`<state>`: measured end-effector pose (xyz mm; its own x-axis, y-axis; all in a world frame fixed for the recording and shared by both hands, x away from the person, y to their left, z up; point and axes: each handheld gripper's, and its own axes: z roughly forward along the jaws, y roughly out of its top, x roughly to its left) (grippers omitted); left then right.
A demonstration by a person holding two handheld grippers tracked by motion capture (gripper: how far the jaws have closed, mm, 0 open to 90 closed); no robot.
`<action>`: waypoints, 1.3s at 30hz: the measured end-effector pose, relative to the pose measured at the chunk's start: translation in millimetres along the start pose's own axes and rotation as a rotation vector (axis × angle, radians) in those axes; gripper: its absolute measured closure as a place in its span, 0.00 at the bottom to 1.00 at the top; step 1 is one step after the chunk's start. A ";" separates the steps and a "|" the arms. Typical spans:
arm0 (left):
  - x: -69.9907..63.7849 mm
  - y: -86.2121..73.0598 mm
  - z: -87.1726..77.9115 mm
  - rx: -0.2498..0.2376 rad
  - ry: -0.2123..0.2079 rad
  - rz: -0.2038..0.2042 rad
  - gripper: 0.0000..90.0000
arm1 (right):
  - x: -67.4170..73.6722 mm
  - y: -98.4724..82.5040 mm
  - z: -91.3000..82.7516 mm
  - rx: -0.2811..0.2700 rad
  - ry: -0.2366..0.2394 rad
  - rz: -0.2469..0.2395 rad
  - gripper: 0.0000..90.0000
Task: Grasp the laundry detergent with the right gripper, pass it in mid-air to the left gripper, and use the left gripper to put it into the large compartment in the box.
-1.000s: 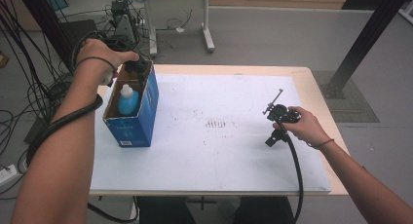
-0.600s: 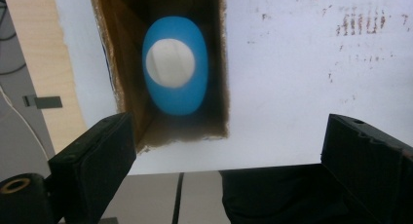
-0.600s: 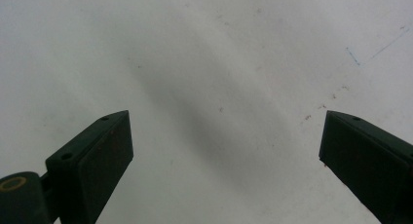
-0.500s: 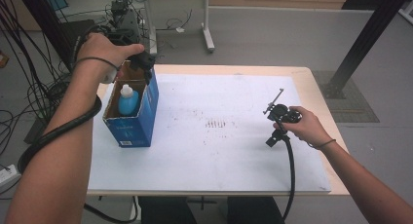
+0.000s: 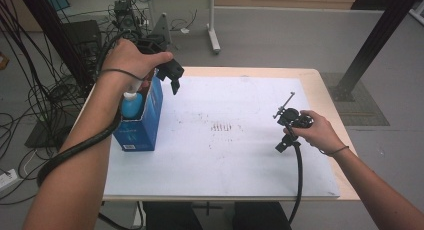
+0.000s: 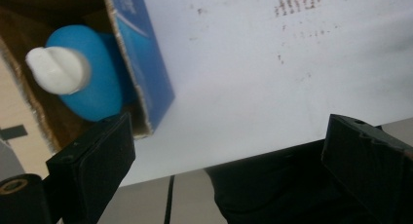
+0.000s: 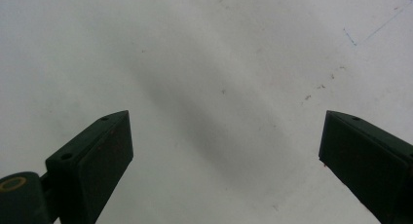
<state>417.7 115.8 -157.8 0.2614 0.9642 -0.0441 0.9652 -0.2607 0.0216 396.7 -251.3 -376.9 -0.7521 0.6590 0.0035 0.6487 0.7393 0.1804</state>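
Observation:
A blue carton (image 5: 141, 122) stands open-topped at the left edge of the white sheet (image 5: 235, 160). Inside it sits a blue bottle (image 5: 131, 105) with a white cap. My left gripper (image 5: 171, 81) hovers just right of the carton's top, above the sheet. Its jaws have just been opening and stand open with nothing between them. The left gripper view looks down past its own gripper (image 6: 229, 131) at the bottle (image 6: 95, 85), its white cap (image 6: 58, 69) and the carton wall (image 6: 146, 63). My right gripper (image 5: 281, 144) rests low over the sheet's right part; its own view shows it (image 7: 226, 126) open over bare sheet.
The wooden table (image 5: 327, 97) shows a bare strip around the sheet. Faint reddish marks (image 5: 222, 126) dot the sheet's middle. Cables (image 5: 45, 95) and dark equipment crowd the floor at the left. A black post (image 5: 372, 40) stands at the back right, and another table's leg (image 5: 214, 25) behind.
My left hand has lifted away from the carton's top and moved right, over the sheet's edge. The bottle stays in the carton. The right hand has kept still.

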 end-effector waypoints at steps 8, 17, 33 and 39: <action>-26.8 -1.3 10.2 -0.007 -0.015 0.076 0.06 | -0.6 -0.9 0.6 0.000 0.001 0.011 0.06; -55.5 -2.2 29.3 -0.002 -0.028 0.138 0.06 | -2.3 -2.2 3.0 0.008 0.004 0.007 0.06; -78.6 -5.8 88.7 0.003 -0.056 0.169 0.06 | 0.0 -0.3 3.0 0.003 0.004 0.001 0.06; -82.1 -7.9 111.4 0.000 -0.046 0.160 0.07 | 2.8 2.3 2.6 -0.002 0.005 -0.001 0.06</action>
<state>389.6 33.3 -265.6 0.4116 0.9073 -0.0859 0.9113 -0.4104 0.0316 396.4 -247.4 -379.0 -0.7530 0.6580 0.0079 0.6481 0.7395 0.1820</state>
